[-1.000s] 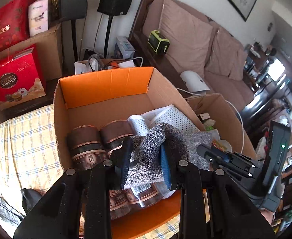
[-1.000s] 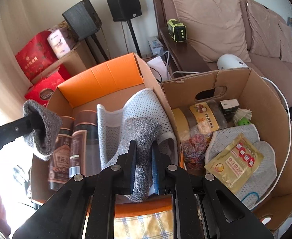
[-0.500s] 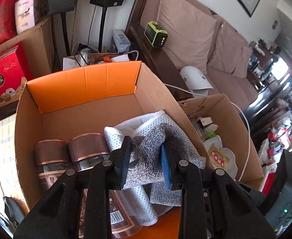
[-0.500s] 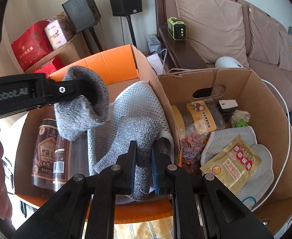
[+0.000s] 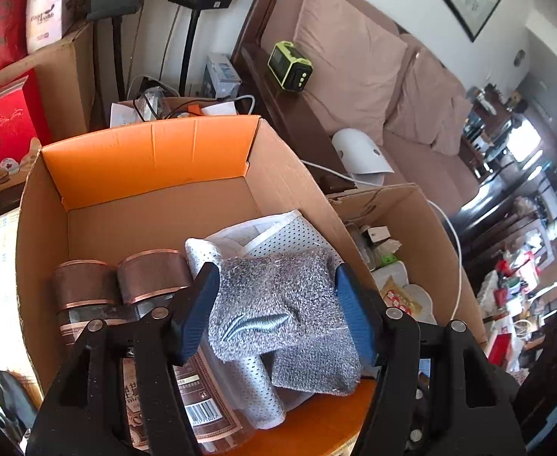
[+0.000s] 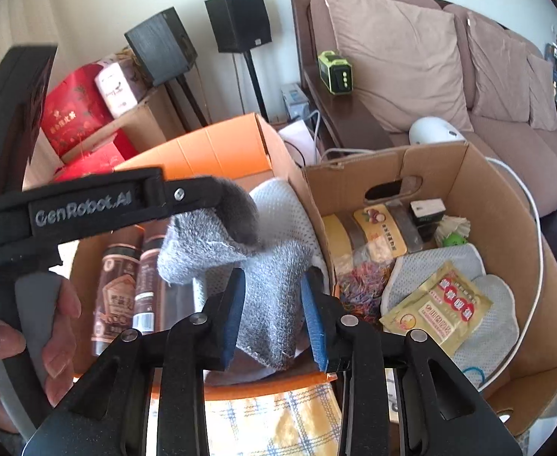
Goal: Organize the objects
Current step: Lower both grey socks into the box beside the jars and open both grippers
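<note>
Both grippers are hanging over the orange-lined cardboard box (image 5: pixel 153 159), angled down into it. The grey knit sock (image 5: pixel 278 304) is lying inside that box, draped over a white perforated mesh cloth (image 5: pixel 297 231) at the box's right side, with two brown copper-banded jars (image 5: pixel 149 277) lying just to its left. The left gripper (image 5: pixel 278 311) is standing with its jaws apart; they have just been opening, and the sock is sitting between the blue pads (image 5: pixel 198 315) with a gap on the left side, while on the right the fabric is reaching the pad's edge and contact cannot be told. In the right wrist view the same sock (image 6: pixel 274 288) is running between the right gripper (image 6: pixel 274 315) fingers; these jaws have also just been opening and are standing apart, with the blue pads (image 6: pixel 232 315) clear of the fabric on both sides. One end of the sock is still hooked over the tip of the left gripper's finger (image 6: pixel 187 193), which is crossing that view from the left, with a person's hand (image 6: pixel 24 338) wrapped round its handle. A second cardboard box (image 6: pixel 468 174) is standing just beside the first on the right, holding snack packets (image 6: pixel 437 307) and another mesh cloth.
</note>
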Available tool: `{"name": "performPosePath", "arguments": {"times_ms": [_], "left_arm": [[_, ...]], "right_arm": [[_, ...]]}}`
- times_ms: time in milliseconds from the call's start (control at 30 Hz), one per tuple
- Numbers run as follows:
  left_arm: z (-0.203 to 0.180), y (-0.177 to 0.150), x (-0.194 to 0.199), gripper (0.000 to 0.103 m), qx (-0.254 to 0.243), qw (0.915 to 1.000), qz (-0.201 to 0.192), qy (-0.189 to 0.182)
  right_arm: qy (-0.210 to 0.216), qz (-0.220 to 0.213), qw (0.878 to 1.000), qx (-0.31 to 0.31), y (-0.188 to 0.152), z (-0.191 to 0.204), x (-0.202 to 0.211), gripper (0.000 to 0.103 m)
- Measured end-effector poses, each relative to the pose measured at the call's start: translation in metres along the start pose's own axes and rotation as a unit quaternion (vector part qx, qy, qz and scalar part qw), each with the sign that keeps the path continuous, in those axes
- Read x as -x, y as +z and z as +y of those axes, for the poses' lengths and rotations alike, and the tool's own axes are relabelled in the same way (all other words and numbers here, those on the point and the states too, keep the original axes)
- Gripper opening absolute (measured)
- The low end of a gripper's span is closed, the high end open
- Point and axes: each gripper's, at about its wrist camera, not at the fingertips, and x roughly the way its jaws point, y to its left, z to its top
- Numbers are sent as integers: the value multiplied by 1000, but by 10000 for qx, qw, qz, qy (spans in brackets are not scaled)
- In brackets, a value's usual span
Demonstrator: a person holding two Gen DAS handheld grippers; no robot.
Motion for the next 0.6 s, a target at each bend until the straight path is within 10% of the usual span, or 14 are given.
{"name": "performPosePath", "arguments": {"times_ms": [467,600], "left_arm": [[40,-14,71,79,86,9993,-364,66],[61,-26,84,79,107,9989,-395,216]], "right_arm": [[111,47,9991,416,28,36,-10,40],[10,341,9979,548,26,36,-36,20]]}}
